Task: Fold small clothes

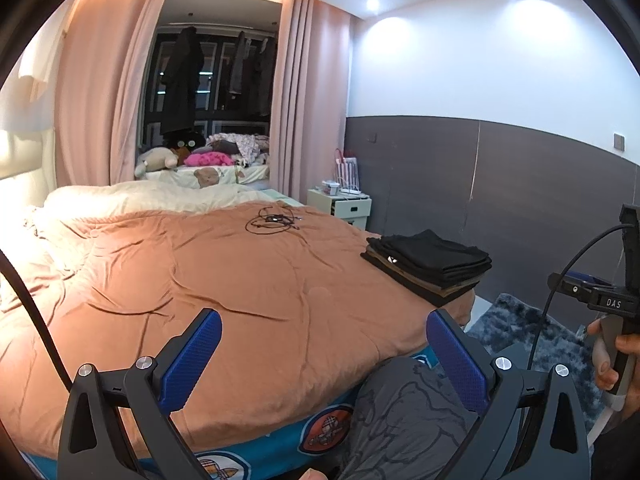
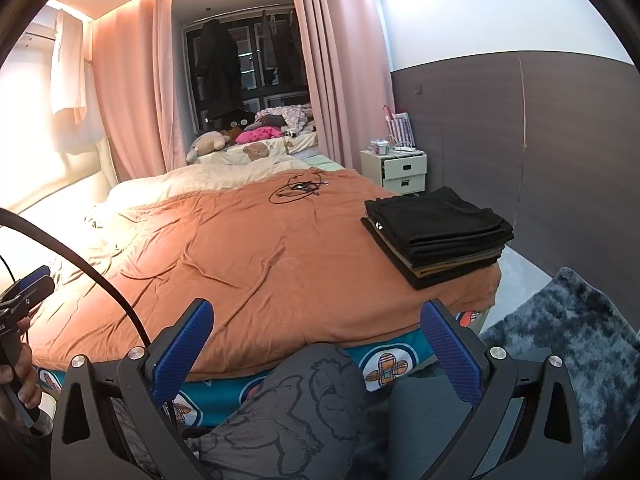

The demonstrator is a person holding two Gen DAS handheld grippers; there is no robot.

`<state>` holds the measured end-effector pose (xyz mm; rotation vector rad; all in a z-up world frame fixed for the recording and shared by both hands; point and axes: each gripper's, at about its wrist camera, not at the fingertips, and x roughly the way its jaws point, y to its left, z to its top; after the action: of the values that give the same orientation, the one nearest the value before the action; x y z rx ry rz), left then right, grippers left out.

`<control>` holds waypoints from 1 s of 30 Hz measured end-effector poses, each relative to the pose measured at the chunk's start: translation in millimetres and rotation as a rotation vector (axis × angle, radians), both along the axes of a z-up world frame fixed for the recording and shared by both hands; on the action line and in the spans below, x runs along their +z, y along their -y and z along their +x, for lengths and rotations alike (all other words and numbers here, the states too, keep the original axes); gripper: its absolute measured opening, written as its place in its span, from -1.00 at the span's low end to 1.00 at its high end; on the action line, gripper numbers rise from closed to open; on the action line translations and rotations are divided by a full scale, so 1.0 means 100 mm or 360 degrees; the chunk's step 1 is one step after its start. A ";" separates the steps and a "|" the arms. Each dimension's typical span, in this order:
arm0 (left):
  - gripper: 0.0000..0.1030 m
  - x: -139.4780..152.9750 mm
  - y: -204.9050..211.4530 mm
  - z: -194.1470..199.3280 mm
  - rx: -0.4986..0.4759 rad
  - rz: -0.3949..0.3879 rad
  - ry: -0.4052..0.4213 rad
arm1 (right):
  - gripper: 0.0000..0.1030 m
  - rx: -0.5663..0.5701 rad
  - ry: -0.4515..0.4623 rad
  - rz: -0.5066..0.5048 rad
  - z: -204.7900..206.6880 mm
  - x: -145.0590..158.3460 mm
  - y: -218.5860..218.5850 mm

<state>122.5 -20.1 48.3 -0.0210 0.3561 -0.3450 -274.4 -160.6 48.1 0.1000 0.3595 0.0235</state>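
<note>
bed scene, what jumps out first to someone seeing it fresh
The orange-brown duvet fills most of both views, with a neat stack of folded dark clothes at its right corner near the foot. A tangle of black cable lies further up the bed. Both the left gripper and right gripper are open and empty.

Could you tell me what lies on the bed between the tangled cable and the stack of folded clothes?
Only bare orange duvet separates the black cable from the stack of folded clothes; both wrist views show it.
</note>
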 end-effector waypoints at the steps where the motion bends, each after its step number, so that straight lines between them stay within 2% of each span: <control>1: 0.99 0.00 0.00 0.00 0.0006 0.0004 -0.0001 | 1.00 0.0001 0.0001 0.0000 0.01 0.00 0.01; 30: 0.99 0.01 -0.08 -0.08 0.0068 -0.0029 -0.0003 | 1.00 0.0016 -0.0017 -0.0034 0.02 0.01 -0.17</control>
<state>114.9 -12.2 49.1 -0.0466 0.3540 -0.3062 -272.4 -143.9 48.9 0.0774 0.3711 0.0294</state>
